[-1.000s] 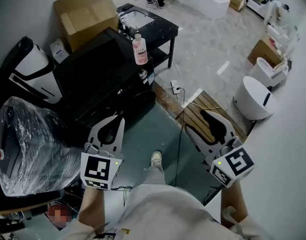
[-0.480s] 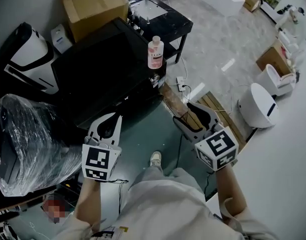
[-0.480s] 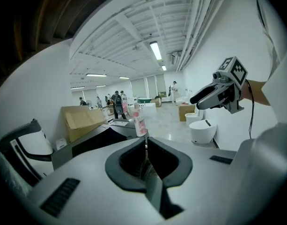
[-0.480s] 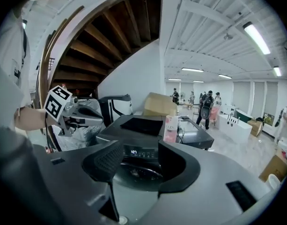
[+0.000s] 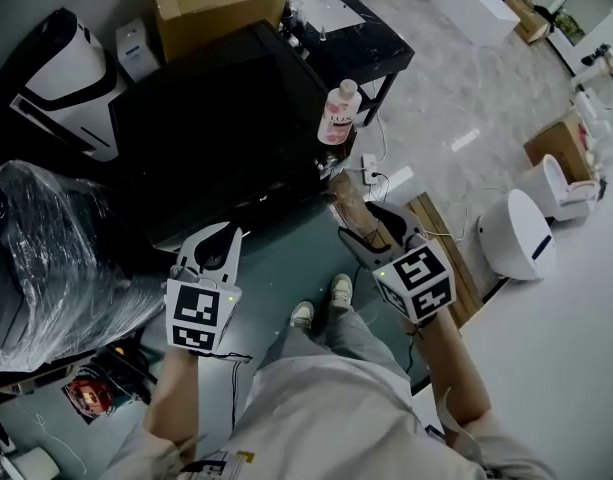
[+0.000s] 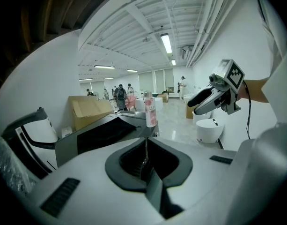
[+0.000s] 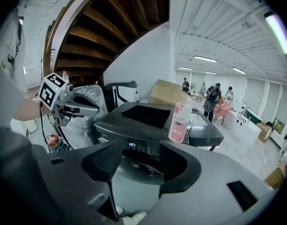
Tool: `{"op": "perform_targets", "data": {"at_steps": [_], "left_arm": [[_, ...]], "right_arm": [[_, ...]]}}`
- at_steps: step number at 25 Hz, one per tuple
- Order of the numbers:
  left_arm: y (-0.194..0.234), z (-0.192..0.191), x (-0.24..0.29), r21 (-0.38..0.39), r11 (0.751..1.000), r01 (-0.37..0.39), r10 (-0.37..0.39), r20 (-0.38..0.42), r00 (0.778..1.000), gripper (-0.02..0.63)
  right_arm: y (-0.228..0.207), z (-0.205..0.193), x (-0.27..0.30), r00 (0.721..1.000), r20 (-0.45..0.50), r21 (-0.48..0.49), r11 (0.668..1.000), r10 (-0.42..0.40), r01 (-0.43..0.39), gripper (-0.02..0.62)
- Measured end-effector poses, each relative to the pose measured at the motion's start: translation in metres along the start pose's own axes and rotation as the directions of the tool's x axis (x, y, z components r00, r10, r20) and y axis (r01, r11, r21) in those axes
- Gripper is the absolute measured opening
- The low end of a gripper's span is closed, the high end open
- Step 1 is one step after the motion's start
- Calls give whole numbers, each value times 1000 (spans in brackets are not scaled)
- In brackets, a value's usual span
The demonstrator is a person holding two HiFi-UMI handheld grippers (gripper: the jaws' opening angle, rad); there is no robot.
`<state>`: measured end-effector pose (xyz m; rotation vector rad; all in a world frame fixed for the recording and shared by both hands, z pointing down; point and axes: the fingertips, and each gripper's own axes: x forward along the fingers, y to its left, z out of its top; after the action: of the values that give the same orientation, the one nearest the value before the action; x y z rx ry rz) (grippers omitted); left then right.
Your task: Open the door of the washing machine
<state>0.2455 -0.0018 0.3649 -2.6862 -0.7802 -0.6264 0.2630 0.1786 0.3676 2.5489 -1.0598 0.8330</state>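
Observation:
The black washing machine [image 5: 221, 118] stands ahead of me, its front facing me. In the right gripper view its lit control panel [image 7: 136, 146] and round dark door [image 7: 134, 168] show between the jaws, closed. My right gripper [image 5: 358, 226] hangs in front of the machine's right front corner; its jaws are opening and nothing is between them. It is apart from the door. My left gripper [image 5: 214, 251] hovers before the left front, jaws closed together and empty. A pink bottle [image 5: 338, 115] stands on the machine's right edge.
A cardboard box [image 5: 216, 3] sits behind the machine, a black side table [image 5: 351, 28] beyond it. A plastic-wrapped bundle [image 5: 46, 258] and a white appliance [image 5: 61, 68] are at the left. A power strip [image 5: 371, 168] with cables, wooden slats [image 5: 441, 243] and a white round unit [image 5: 514, 233] lie on the right.
Both grippers have come down and forward toward the machine's front. The right one swung left from over the wooden slats to the machine's right corner, and its jaws have spread a little.

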Motion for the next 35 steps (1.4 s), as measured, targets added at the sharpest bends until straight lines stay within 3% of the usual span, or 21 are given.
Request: {"op": "perform_targets", "data": {"at_steps": [8,16,24,31,35], "left_arm": [[17,-23,26,-64,995,-70,65,-81,995,29],[18,-43,45,-136,971,-195,170,-176,970,29],[1,-77,43,-227,902,-367,293,-304,907,29],[-16,-107,37,-275,844,-460,344,-380,859,29],[-22,-119,29,-286,821,-495,361,-411,837,29]], "right_arm": [[-15,-16,49,990,-84,-50,992,111,-116,268],[-26,-31,100,942,-179,-134,941,284,-309,268],[-16,-65,146,838,-297,-173,837,458,-519,268],[-4,-96,184,785,-406,-281,753,469,-595,252],[6,-116,204,752,-457,-276,728,475,-628,249]]}}
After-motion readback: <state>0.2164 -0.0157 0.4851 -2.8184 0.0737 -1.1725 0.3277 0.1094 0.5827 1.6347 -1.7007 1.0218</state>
